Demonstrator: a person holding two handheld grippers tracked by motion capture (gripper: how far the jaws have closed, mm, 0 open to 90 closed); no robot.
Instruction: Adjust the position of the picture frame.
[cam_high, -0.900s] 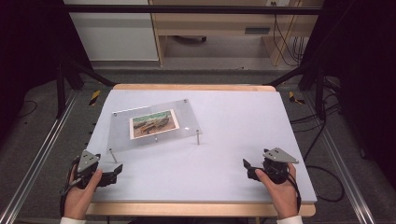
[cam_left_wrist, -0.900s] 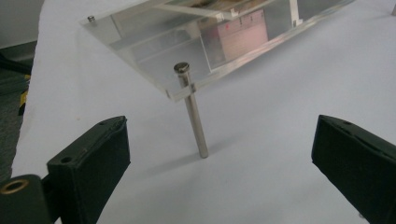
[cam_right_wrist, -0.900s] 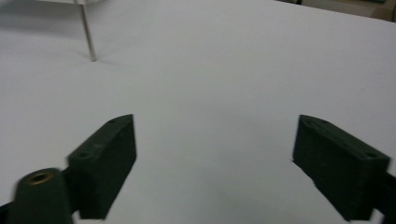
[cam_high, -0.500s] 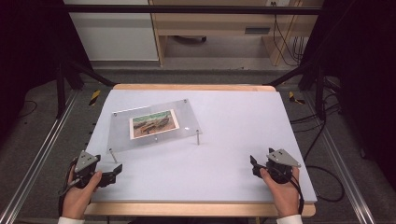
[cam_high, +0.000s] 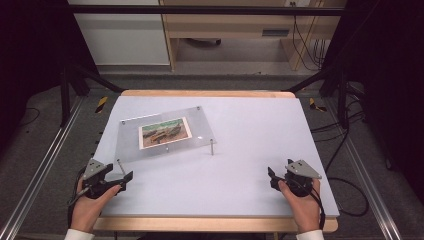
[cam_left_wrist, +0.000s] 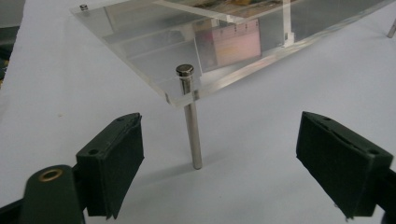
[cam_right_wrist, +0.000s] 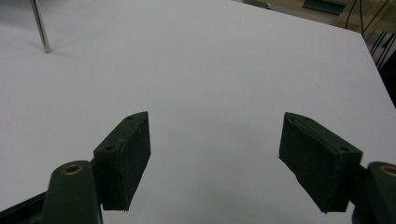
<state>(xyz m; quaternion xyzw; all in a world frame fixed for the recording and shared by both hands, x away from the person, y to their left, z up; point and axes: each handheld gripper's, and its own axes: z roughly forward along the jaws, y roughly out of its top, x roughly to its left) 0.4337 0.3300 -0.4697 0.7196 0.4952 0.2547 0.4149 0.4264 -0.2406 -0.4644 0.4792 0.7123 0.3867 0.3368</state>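
Note:
A clear acrylic photo frame (cam_high: 200, 127) stands on thin metal legs at the table's left middle, with a landscape photo (cam_high: 165, 132) sandwiched in it. My left gripper (cam_high: 125, 176) rests near the front left, open, jaws pointing at the frame's near-left leg (cam_high: 119, 165). In the left gripper view that leg (cam_left_wrist: 192, 130) stands just beyond the open left gripper (cam_left_wrist: 219, 140), under the plate's corner (cam_left_wrist: 182, 95). My right gripper (cam_high: 271, 175) sits at the front right, open. In the right gripper view, bare table lies between the spread jaws of the right gripper (cam_right_wrist: 215, 130).
The white table top (cam_high: 250, 125) has a wooden rim. Another frame leg (cam_high: 212, 147) stands near the table's middle and shows far off as a post (cam_right_wrist: 39, 25). Metal rails run along both sides of the table, with cables on the floor at the right.
Both hands have stayed near the front edge with only slight shifts. The frame has not moved.

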